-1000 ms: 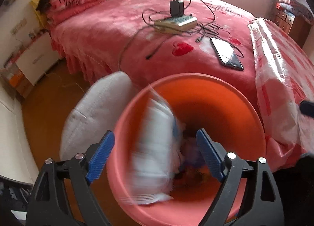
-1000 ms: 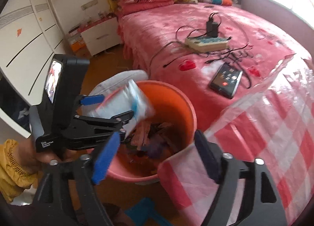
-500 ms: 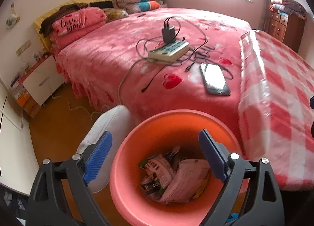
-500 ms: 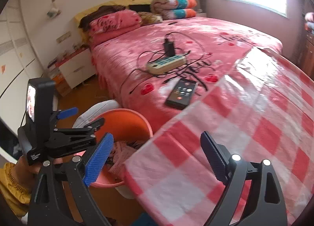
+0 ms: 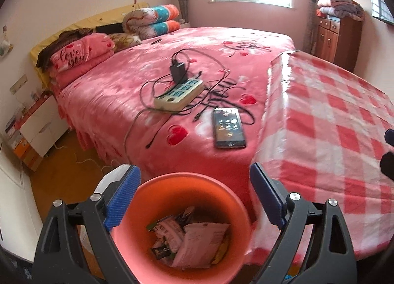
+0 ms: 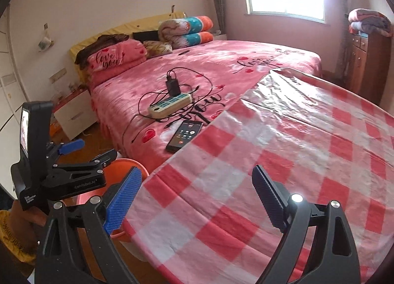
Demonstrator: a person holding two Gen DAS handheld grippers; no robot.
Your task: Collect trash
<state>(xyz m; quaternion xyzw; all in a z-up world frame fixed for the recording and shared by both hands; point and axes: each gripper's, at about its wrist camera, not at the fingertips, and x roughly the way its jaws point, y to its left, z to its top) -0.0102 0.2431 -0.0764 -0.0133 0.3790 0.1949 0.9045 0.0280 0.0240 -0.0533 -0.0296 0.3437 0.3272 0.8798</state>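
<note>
An orange trash bin (image 5: 147,197) stands on the floor between the bed and the table. It holds a white wrapper (image 5: 199,244) and other crumpled packets (image 5: 167,232). My left gripper (image 5: 194,197) is open and empty, above the bin's rim. In the right wrist view the bin's rim (image 6: 130,162) shows at lower left, partly hidden behind the left gripper (image 6: 86,153). My right gripper (image 6: 197,197) is open and empty, above the red-and-white checked tablecloth (image 6: 283,160).
A pink bed (image 5: 197,67) carries a power strip with charger and cables (image 5: 179,91) and a phone (image 5: 229,126). The checked table (image 5: 332,124) is on the right. A white bag (image 5: 110,180) lies beside the bin. A bedside cabinet (image 5: 41,126) stands left, a wooden dresser (image 5: 337,37) far right.
The white wrapper dropped from the left gripper into the bin. Both grippers rose and tilted up; the right one swung from the bin to over the table.
</note>
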